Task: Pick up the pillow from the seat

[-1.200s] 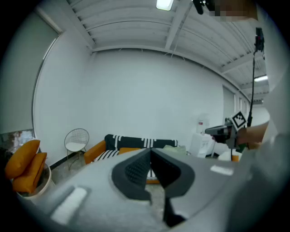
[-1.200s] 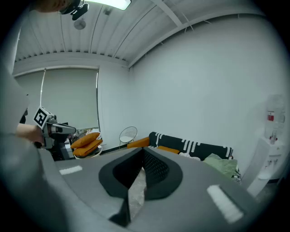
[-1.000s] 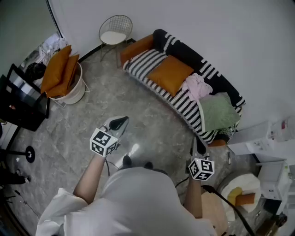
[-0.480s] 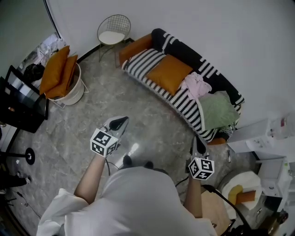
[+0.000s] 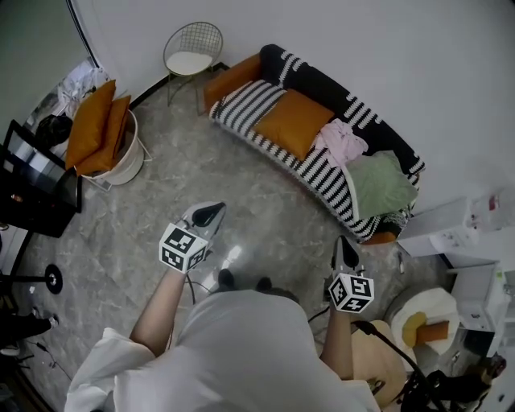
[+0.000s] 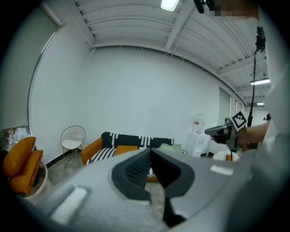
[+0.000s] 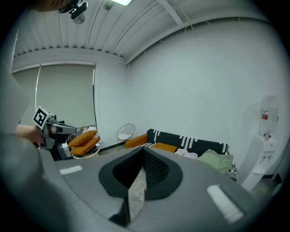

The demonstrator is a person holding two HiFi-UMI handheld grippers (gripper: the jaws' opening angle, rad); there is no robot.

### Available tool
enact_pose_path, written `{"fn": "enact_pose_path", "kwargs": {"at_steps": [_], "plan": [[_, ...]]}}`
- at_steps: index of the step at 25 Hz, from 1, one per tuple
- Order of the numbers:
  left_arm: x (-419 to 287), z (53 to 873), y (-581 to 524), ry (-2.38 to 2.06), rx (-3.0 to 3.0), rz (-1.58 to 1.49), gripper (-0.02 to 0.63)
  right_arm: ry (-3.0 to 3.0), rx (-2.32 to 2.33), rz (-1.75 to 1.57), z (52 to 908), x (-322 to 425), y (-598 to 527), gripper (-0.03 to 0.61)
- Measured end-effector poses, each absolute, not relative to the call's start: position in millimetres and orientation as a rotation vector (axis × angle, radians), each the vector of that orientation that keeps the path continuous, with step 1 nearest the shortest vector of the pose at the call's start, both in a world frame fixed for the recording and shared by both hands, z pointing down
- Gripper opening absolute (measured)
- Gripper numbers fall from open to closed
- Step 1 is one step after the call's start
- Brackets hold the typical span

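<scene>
Shut, empty claw (image 6: 150,152) facing sofa (image 6: 136,139)

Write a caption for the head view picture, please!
Person holds the left gripper and right gripper shut and empty, facing the orange square pillow on the black-and-white striped sofa.

We see an evenly bright room under a ceiling lamp (image 6: 169,4), its glare on the floor (image 5: 233,259); both gripper views bend at dark, rounded edges.

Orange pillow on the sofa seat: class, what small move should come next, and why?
Probably step toward the sofa: the pillow lies on its striped seat, well beyond the left gripper and right gripper, both with jaws shut and empty.
</scene>
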State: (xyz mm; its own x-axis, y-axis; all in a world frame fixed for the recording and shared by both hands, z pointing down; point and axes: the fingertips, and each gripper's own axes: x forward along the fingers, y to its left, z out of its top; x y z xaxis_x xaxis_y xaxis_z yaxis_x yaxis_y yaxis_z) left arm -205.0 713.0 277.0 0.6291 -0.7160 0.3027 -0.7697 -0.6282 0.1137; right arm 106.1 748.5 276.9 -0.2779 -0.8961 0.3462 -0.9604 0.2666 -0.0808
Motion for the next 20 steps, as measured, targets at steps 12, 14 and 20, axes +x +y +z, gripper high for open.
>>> {"fn": "enact_pose_path", "kwargs": {"at_steps": [12,14,20], "plan": [[-241.2,279.1,718.8,-1.163,2.646,0.339,-0.002,-2.315,1.714,0.402,278.2,57.1,762.6,0.005],[-247.4,280.7,719.6,-1.16,2.644,0.34,-0.002,-2.31,1.72,0.412,279.8,51.3,764.5,0.005],[-255.7,285.0,718.2,-1.16,2.635,0.334,-0.002,-2.278,1.739,0.432,286.1,49.8,765.2,0.005]]}}
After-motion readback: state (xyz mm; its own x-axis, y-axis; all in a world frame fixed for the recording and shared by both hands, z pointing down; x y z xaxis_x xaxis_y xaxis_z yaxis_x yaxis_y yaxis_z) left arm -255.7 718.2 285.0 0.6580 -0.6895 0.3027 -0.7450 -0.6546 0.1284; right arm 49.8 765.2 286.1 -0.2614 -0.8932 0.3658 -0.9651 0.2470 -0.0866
